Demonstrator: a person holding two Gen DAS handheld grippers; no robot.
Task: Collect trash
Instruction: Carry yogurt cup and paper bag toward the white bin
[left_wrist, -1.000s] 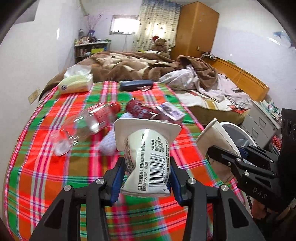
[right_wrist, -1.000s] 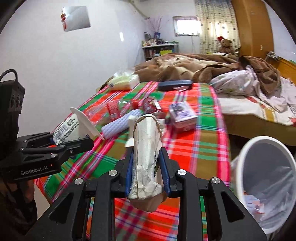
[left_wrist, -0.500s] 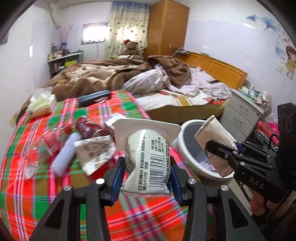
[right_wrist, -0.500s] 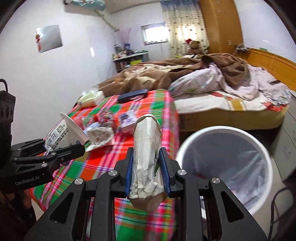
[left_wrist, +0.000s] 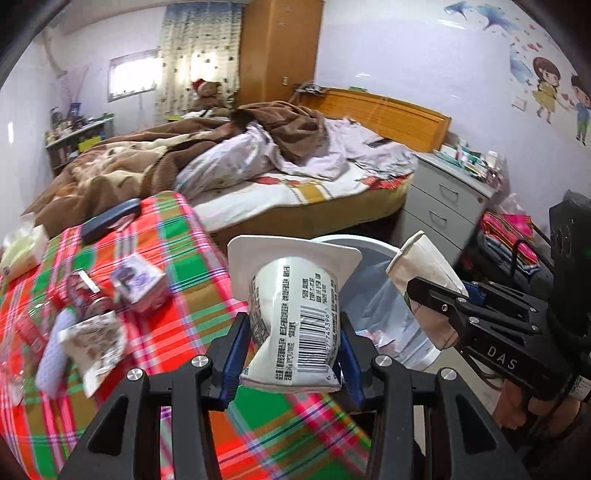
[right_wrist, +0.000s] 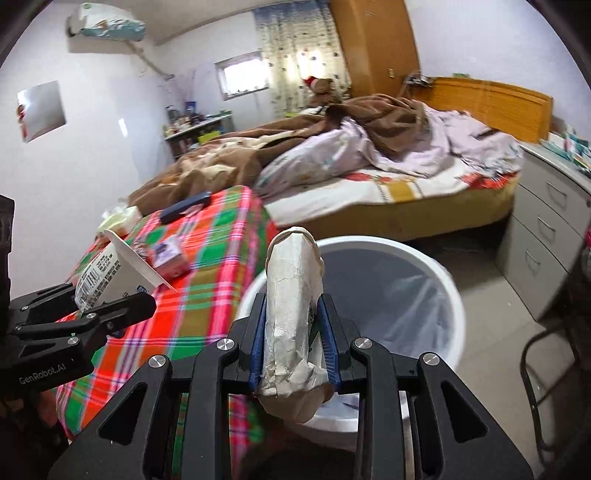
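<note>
Left gripper (left_wrist: 291, 354) clamped on yogurt cup (left_wrist: 295, 317), right gripper (right_wrist: 293, 345) on crumpled carton (right_wrist: 291, 317), beside lined bin (right_wrist: 448, 291).

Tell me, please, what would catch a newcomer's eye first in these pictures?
Most striking is the squashed white yogurt cup clamped in the left tongs above the bright plaid cloth. Beside it, the right tongs grip a crumpled paper carton over the white trash bin beside the bed.
</note>
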